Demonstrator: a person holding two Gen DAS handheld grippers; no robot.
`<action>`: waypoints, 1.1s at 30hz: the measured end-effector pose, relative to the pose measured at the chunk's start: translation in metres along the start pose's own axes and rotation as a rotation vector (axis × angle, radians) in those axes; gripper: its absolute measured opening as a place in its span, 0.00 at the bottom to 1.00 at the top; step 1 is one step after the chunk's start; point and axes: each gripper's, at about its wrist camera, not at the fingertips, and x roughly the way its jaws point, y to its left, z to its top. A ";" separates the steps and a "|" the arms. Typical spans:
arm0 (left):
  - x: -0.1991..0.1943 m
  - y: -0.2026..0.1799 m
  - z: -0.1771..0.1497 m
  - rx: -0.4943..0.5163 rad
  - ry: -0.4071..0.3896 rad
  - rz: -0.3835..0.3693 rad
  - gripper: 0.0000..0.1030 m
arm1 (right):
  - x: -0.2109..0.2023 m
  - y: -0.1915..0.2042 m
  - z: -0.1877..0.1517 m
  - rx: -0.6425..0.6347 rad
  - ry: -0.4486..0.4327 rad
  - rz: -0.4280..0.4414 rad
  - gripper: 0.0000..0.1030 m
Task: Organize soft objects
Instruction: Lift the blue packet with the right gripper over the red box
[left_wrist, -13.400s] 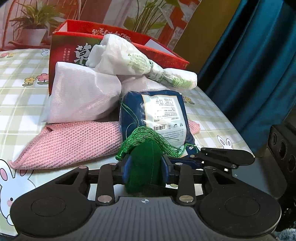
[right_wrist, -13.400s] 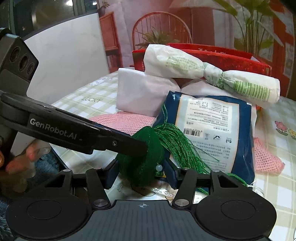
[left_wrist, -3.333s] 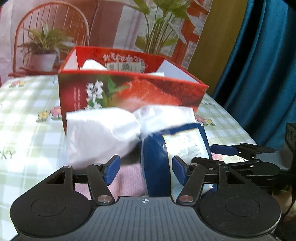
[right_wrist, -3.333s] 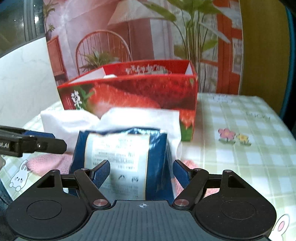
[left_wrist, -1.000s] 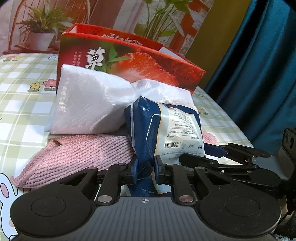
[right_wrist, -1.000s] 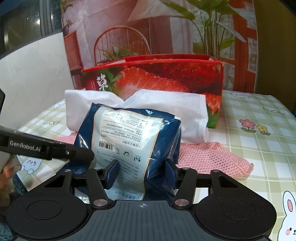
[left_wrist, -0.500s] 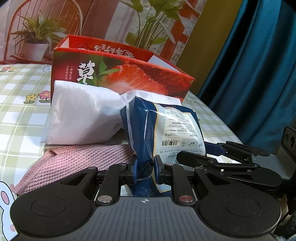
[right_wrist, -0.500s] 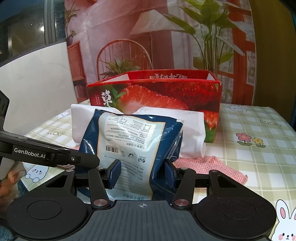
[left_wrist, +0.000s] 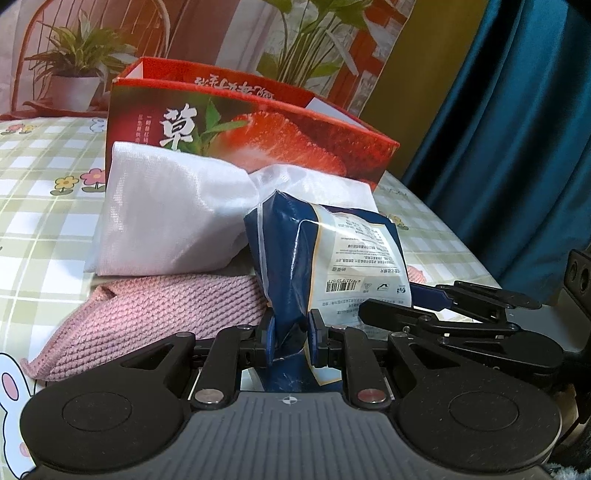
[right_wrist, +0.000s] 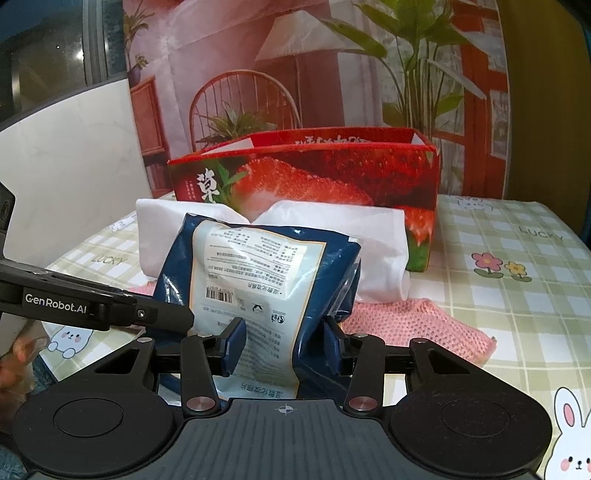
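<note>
I hold the glossy navy plastic packet (left_wrist: 325, 258) upright above the pink knitted cloth (left_wrist: 147, 317): left gripper (left_wrist: 290, 341) pinches its edge, right gripper (right_wrist: 282, 345) clamps its body. Light, squashy, slippery; grip seams.

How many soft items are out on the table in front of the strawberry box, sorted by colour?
Blue: 1, glossy blue plastic packet, clamped by left gripper and right gripper.
White: 1, white mesh fabric bundle.
Pink: 1, pink knitted cloth.
Total: 3.
</note>
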 end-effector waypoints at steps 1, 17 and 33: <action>0.001 0.000 0.000 -0.001 0.004 0.001 0.18 | 0.002 -0.001 -0.001 0.002 0.004 -0.001 0.40; -0.027 -0.010 0.021 0.060 -0.110 -0.017 0.18 | -0.016 0.001 0.017 -0.023 -0.074 0.009 0.38; -0.049 -0.021 0.137 0.213 -0.287 0.060 0.18 | -0.006 -0.012 0.140 -0.067 -0.244 0.066 0.38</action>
